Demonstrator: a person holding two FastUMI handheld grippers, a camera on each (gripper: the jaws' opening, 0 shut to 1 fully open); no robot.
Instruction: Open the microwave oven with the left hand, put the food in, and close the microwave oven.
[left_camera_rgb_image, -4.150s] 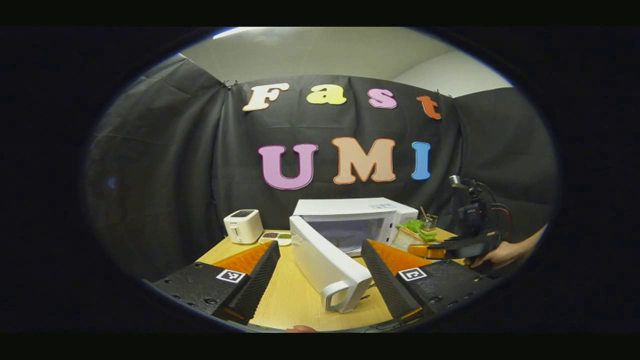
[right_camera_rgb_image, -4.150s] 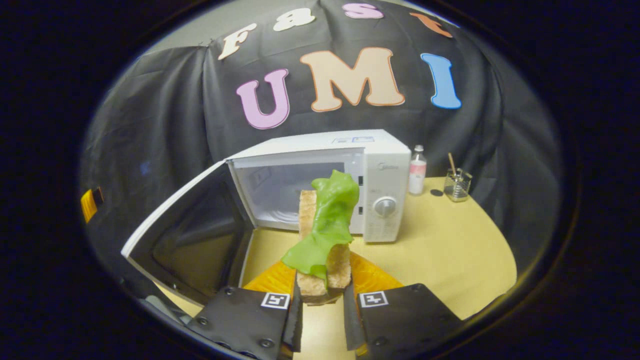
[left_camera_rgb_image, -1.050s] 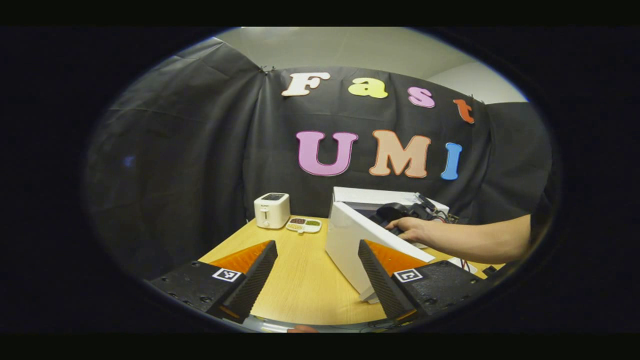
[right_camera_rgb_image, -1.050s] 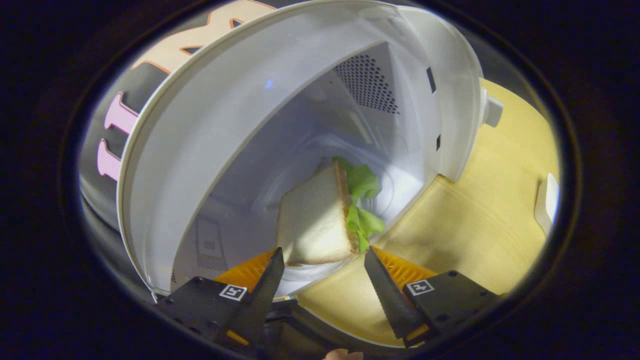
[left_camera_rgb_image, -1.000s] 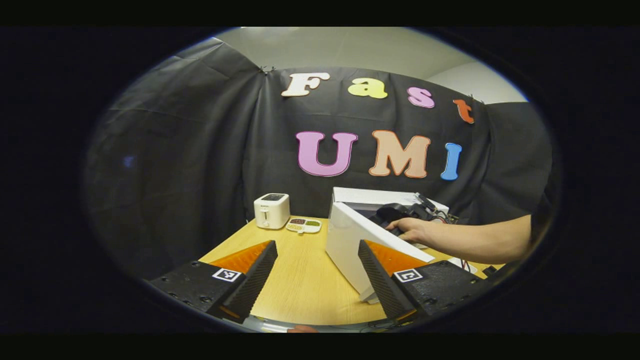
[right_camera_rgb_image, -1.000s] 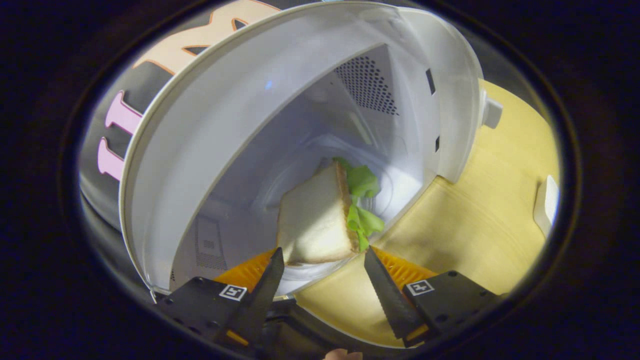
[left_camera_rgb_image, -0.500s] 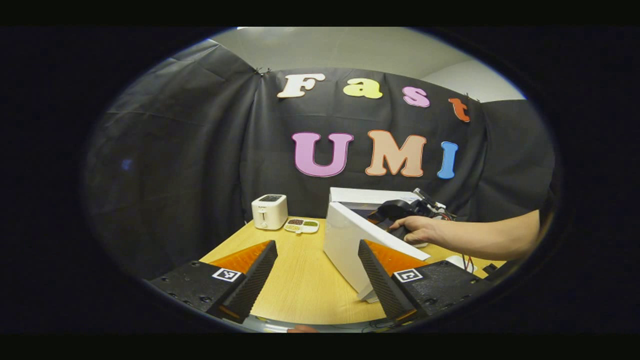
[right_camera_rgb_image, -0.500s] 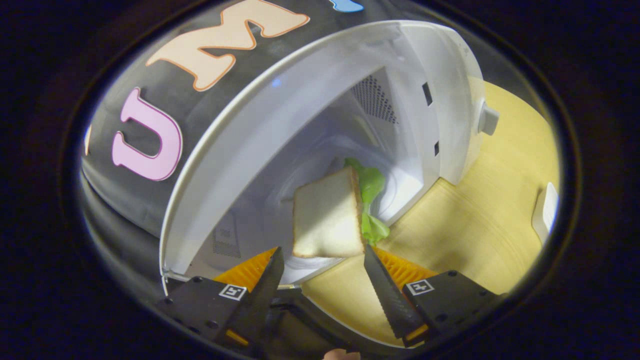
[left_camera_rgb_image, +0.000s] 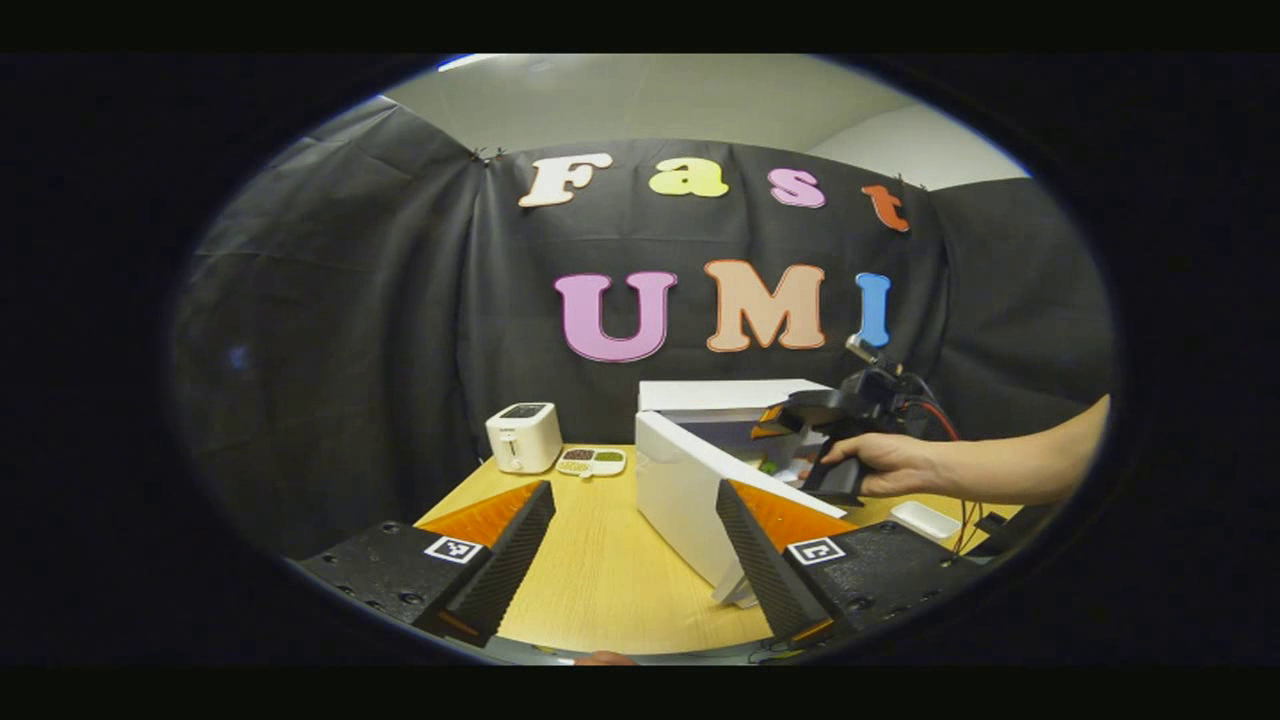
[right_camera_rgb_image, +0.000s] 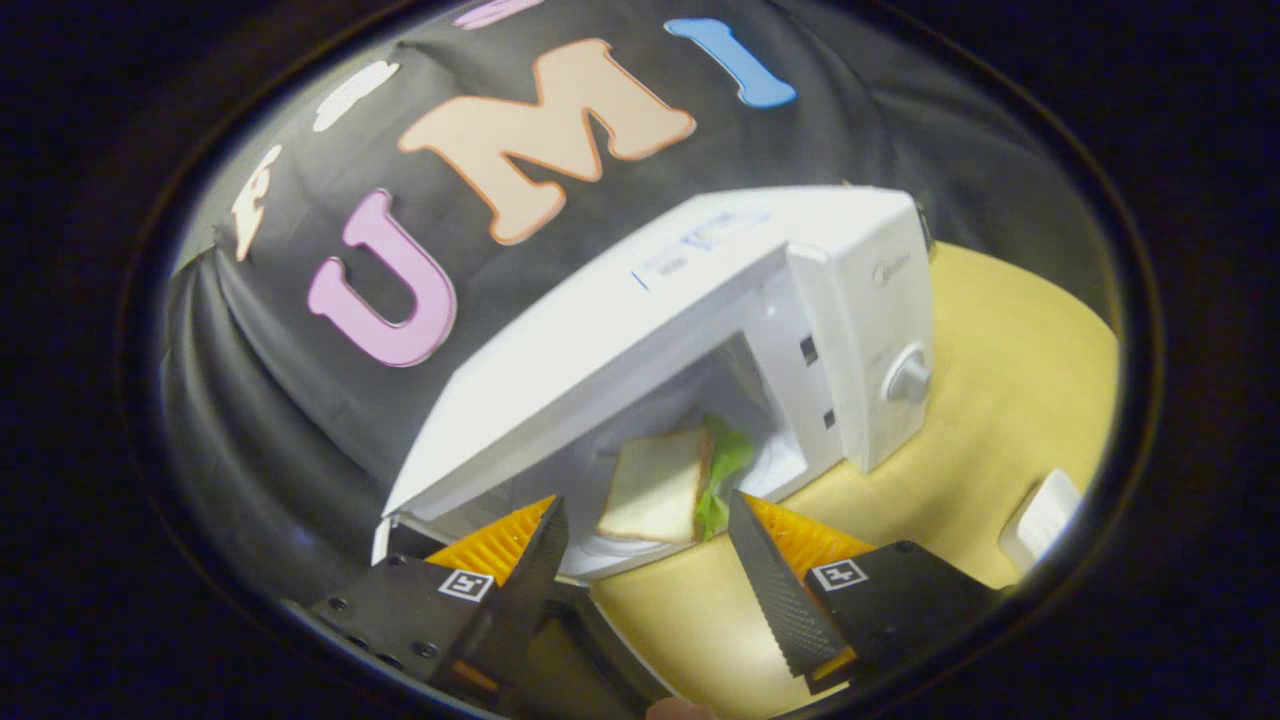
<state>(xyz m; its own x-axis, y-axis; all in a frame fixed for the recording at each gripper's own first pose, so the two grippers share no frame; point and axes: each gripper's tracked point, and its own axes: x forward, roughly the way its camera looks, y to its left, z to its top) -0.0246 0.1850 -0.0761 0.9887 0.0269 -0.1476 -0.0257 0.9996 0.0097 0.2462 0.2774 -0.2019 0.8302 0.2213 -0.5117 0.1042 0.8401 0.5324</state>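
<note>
Wooden table (left_camera_rgb_image: 600, 560) under black cloth. Left to right: toaster (left_camera_rgb_image: 523, 437); small dish (left_camera_rgb_image: 592, 461); left tongs (left_camera_rgb_image: 633, 545), spread wide, gripping nothing; microwave oven (left_camera_rgb_image: 730, 400), door (left_camera_rgb_image: 690, 495) swung open. Inside, sandwich (right_camera_rgb_image: 655, 485) lying flat. Right tongs (right_camera_rgb_image: 645, 560) parted, clear of sandwich, gripped by hand (left_camera_rgb_image: 885, 465).

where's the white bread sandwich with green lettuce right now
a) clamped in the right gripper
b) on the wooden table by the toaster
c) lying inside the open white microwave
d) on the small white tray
c: in the right gripper view the white bread sandwich with green lettuce lies inside the open white microwave, beyond the right gripper, whose fingers stand apart and empty.
</note>
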